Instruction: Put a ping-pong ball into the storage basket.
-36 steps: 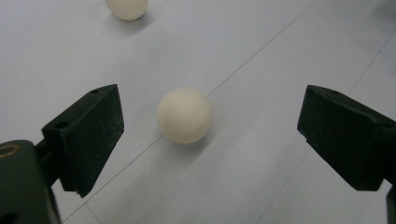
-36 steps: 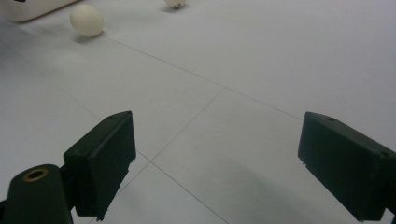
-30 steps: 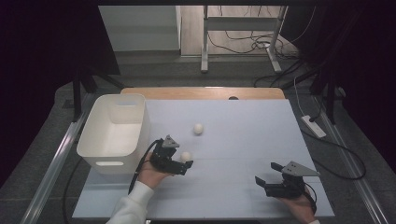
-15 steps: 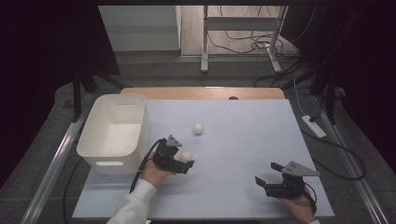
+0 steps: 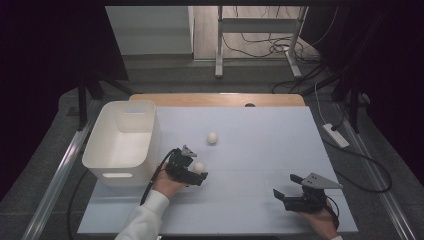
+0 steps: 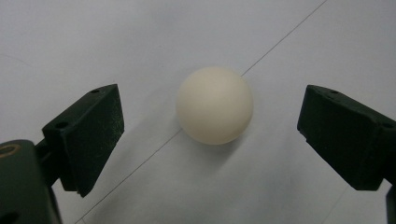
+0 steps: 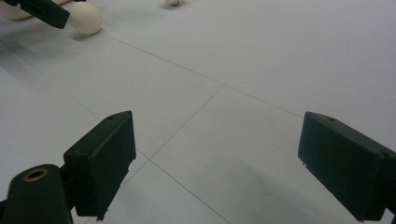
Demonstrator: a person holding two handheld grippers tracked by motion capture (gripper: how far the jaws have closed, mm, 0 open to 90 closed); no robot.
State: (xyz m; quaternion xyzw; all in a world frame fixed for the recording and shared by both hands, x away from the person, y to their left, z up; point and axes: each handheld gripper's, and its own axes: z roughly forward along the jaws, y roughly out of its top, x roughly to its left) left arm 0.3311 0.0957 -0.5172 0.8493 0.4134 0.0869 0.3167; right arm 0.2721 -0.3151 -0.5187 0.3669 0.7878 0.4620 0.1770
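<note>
Tall white plastic bin (image 5: 122, 145) walls off table's left side; small white ball (image 5: 212, 137) sits mid-table; centre & right of white tabletop (image 5: 270, 145) open for passage.

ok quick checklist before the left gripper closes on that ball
1. Left gripper open: ok, jaws stand wide apart.
2. Ball between the jaws: ok, roughly centred, touching neither.
3. Ball at rest on the table: cannot tell from one moment.
4. Bin ready to take it: ok, upright and open at the gripper's left.
5. Right gripper out of the way: ok, open, far off near the table's front right.
6. Other ball clear of the grasp: ok, it lies apart, farther back.
</note>
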